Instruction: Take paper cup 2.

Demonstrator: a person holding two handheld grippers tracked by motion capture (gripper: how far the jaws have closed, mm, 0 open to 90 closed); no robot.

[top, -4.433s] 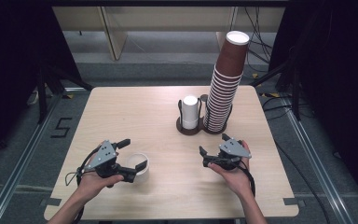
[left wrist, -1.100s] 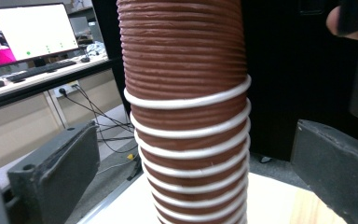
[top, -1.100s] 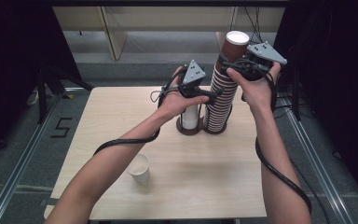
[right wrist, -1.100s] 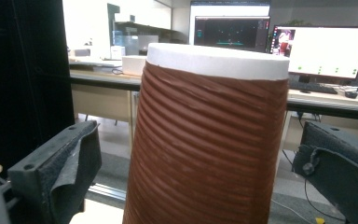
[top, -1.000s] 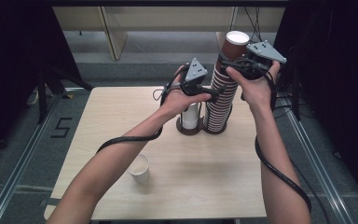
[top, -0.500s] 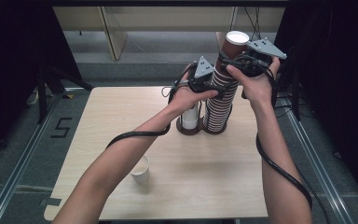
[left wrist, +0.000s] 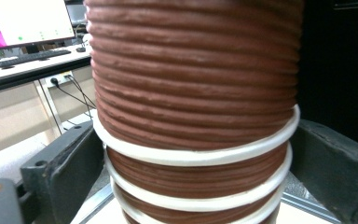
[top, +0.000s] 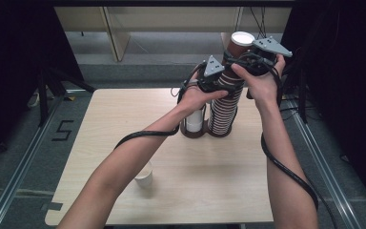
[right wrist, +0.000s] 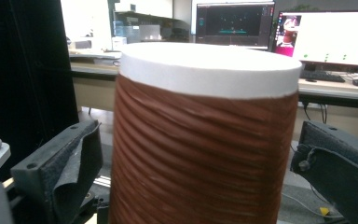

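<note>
In the high view we see a pale wood-grain tabletop (top: pixel 228 181) with rounded corners on a grey floor, dark curtains at both sides. A tall stack of ribbed brown paper cups (top: pixel 225 107) stands in a round dark holder (top: pixel 205 132) toward the far edge; a single white cup (top: pixel 144 177) sits near the front left. Our left hand-held gripper (top: pixel 221 82) meets the stack partway up, and our right hand-held gripper (top: pixel 240 56) reaches the top cup (top: pixel 240 45).

In the left gripper view, the jaws have just been opening and flank the stack's white rolled rims (left wrist: pixel 196 156), touching or nearly so; we cannot tell if they grip.

In the right gripper view, the felt-padded jaws stand apart from the top cup's ribbed wall (right wrist: pixel 200 154). Monitors (right wrist: pixel 335 37) and desks lie behind.
</note>
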